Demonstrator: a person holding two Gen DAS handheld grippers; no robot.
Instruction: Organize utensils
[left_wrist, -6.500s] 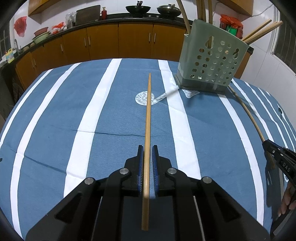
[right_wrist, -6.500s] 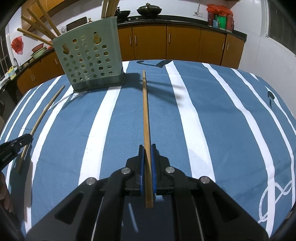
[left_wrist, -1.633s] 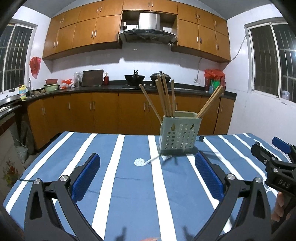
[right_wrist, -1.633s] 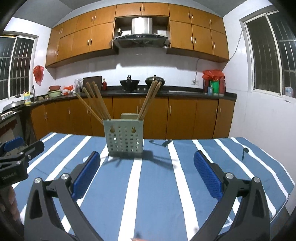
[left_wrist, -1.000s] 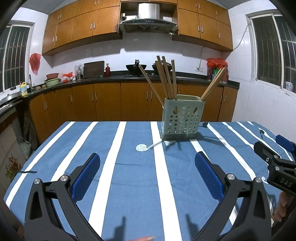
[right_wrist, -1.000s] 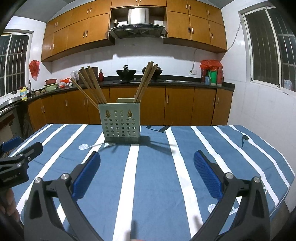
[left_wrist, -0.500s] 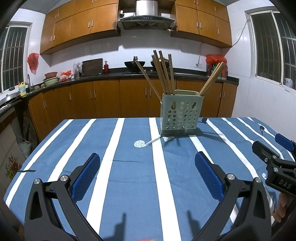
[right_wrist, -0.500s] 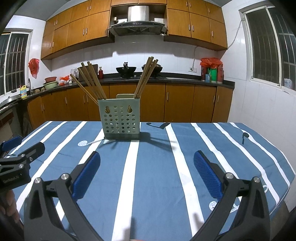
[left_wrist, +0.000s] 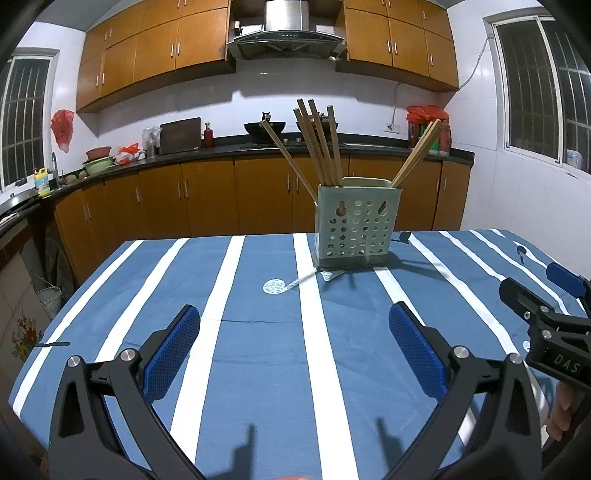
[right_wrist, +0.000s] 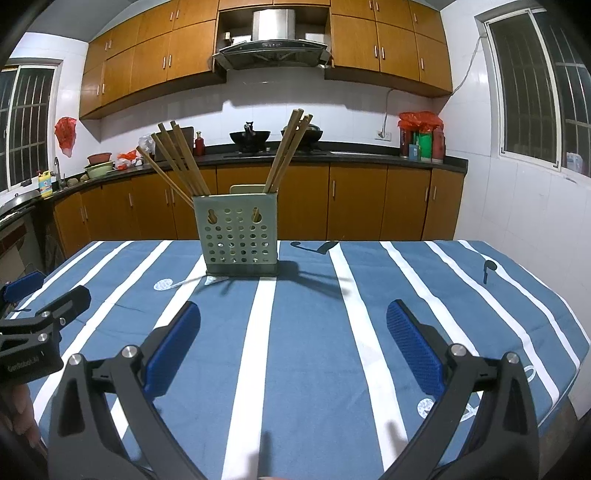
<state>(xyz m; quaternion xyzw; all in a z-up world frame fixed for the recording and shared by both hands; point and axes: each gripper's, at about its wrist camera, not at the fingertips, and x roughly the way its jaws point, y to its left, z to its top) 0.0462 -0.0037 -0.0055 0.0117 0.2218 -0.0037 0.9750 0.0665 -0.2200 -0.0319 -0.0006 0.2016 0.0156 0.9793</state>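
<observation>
Both grippers hover above the blue striped tablecloth (left_wrist: 258, 332), holding nothing. The left gripper (left_wrist: 295, 332) has its blue-padded fingers (left_wrist: 173, 343) spread wide apart, and the right gripper (right_wrist: 293, 332) is spread just as wide. The pale green perforated utensil holder (left_wrist: 356, 225) stands upright at the table's far side, with wooden chopsticks (left_wrist: 321, 144) leaning out of its left and right compartments.
</observation>
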